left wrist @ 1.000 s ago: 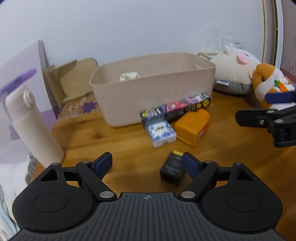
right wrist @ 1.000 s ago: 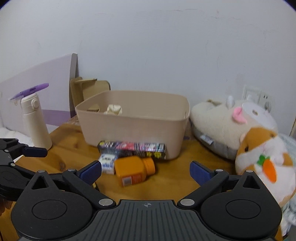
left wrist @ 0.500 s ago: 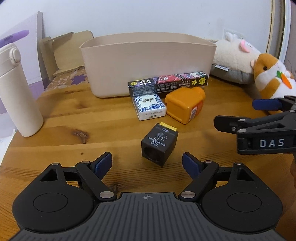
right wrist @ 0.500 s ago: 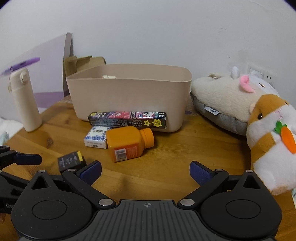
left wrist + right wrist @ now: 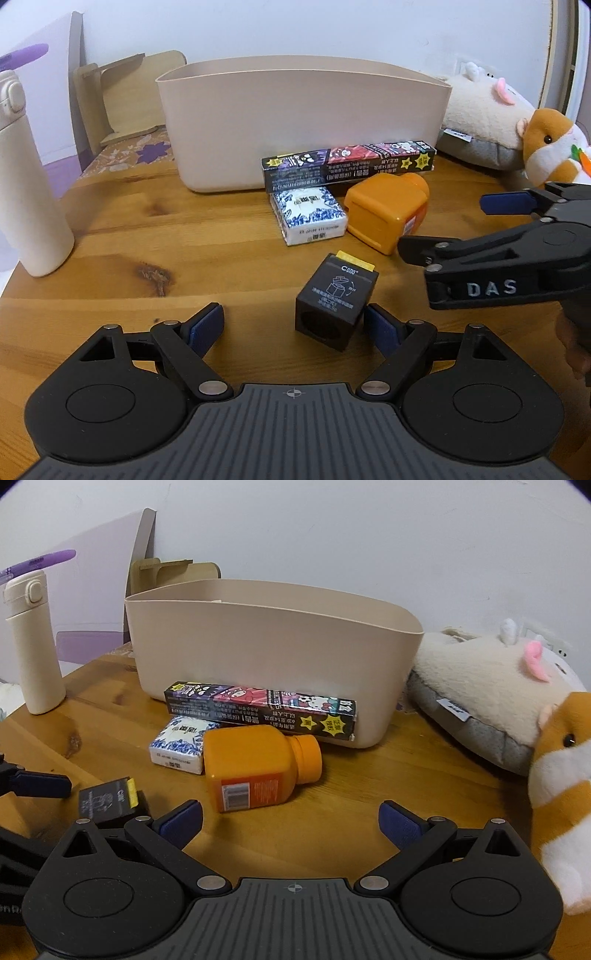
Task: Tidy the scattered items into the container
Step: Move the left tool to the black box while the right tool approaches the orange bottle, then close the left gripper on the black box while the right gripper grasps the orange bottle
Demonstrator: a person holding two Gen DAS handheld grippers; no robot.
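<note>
Closer black box [image 5: 334,300] (tongs [image 5: 293,326] spread) — bottle [image 5: 388,210], plush [image 5: 546,147] beyond

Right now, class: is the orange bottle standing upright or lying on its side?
On its side. The orange bottle lies flat on the table, cap pointing sideways towards the beige container.

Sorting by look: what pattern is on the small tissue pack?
Blue-and-white floral print on the tissue pack; clearest in left wrist view.

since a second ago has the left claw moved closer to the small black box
Yes. The left claw has come down and forward: the small black box, sitting in front of the beige container, now lies nearly between its open fingers, close to the right fingertip.
</note>
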